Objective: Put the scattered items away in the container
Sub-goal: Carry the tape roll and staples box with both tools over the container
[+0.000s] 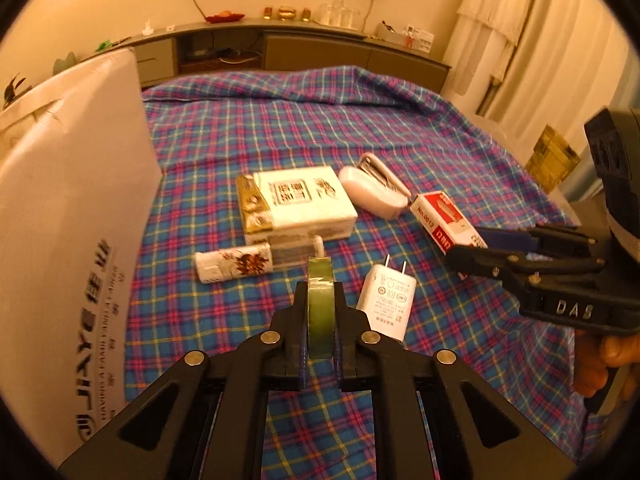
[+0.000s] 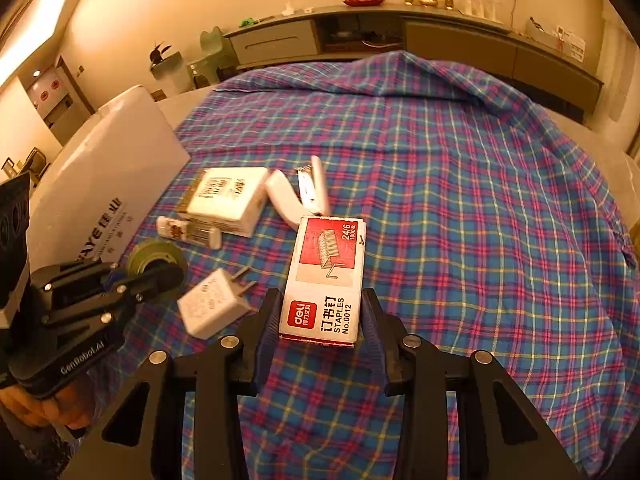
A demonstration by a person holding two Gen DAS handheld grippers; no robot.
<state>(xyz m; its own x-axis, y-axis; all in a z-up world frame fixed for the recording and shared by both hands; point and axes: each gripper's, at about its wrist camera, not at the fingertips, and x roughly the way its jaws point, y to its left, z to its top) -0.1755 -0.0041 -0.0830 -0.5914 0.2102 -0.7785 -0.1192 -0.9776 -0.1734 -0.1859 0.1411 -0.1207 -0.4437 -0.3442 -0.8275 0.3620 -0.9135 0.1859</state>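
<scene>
Nearest my cameras, both tools are loaded. My left tool [image 1: 320,312] is clamped on a roll of green tape [image 1: 320,304] held on edge above the plaid cloth [image 2: 460,200] that covers the table. My right tool [image 2: 320,320] has its fingers closed against the sides of a red-and-white staples box [image 2: 326,276]; I cannot tell whether that box is lifted or resting on the cloth.

Just beyond the tape lies a white charger plug [image 1: 387,304], prongs pointing away from me. Further on sit a small printed white bottle [image 1: 234,266] on its side, a wrapped tissue pack [image 1: 298,204] touching it, and a white stapler [image 1: 374,190] lying open beside the pack.

At the left stands the white cardboard box [image 1: 72,216], which I take to be the container; its inside is hidden from both views, so I cannot say what it already holds.

By my reckoning the tidying is in its early or middle stretch: two items are in grip but not yet delivered, and four remain scattered on the cloth.
</scene>
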